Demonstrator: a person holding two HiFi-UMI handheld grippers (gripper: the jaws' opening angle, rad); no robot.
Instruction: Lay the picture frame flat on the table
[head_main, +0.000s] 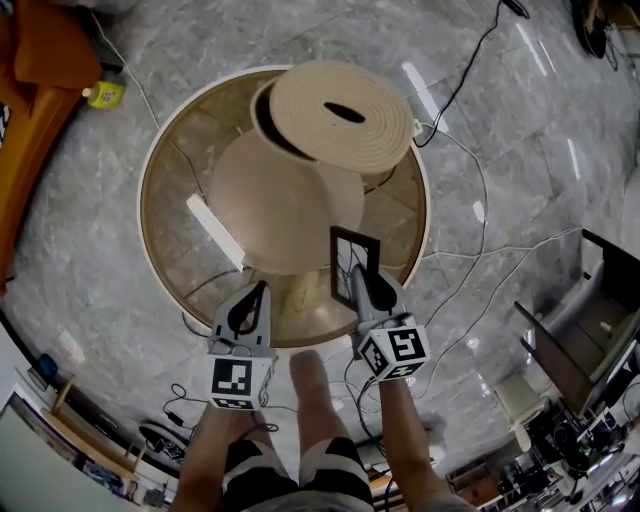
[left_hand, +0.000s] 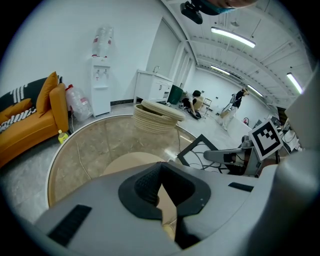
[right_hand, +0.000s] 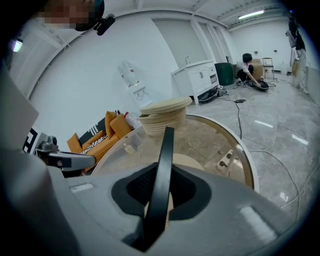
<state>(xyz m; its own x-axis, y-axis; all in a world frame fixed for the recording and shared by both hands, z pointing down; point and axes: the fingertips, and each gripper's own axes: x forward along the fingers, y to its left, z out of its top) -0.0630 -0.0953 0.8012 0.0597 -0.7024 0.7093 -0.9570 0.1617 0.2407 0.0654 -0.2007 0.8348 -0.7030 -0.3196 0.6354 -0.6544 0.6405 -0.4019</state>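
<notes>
The black picture frame (head_main: 354, 262) stands upright over the near edge of the round glass table (head_main: 150, 185). My right gripper (head_main: 364, 287) is shut on its lower edge. In the right gripper view the frame (right_hand: 164, 160) runs edge-on straight up between the dark pads (right_hand: 139, 189). The left gripper view shows the frame (left_hand: 199, 148) tilted at the right. My left gripper (head_main: 259, 291) hovers just left of the frame over the table's front edge, jaws together and nothing between them. Whether the frame's bottom touches the glass is hidden.
A large woven coil basket (head_main: 342, 115) leans on a beige dome-shaped piece (head_main: 285, 205) mid-table. A white strip (head_main: 213, 230) lies at the dome's left. Cables (head_main: 480, 200) trail over the marble floor at right. An orange sofa (head_main: 35, 70) and a yellow bottle (head_main: 103, 95) are far left.
</notes>
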